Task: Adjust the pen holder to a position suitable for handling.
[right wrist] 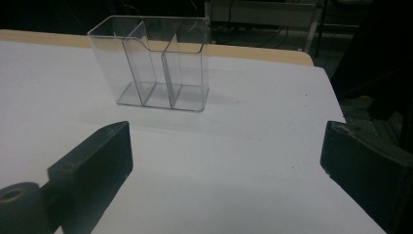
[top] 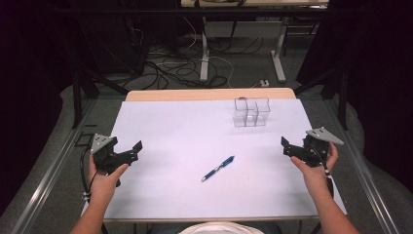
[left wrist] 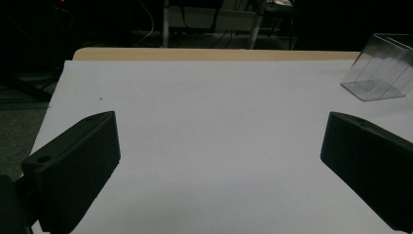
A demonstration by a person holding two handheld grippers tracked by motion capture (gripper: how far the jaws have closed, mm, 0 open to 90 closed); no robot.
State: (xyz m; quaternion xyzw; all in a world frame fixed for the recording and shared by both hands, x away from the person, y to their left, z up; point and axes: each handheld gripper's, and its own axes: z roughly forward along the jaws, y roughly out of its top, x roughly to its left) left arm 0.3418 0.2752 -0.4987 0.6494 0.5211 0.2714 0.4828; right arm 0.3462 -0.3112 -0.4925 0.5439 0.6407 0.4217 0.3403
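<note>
Both grippers, left (top: 127, 152) and right (top: 292, 148), have fingers spread, empty. The pen (top: 218, 168) could roll off mid-surface; the organizer (top: 251, 112) near the far edge looks tippable, probably.

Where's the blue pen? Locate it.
In the high view, the blue pen lies flat mid-table, nearer the person than the clear organizer.

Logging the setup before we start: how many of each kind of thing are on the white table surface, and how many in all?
Blue pen: 1
Clear plastic organizer with compartments: 1
Total: 2
</note>
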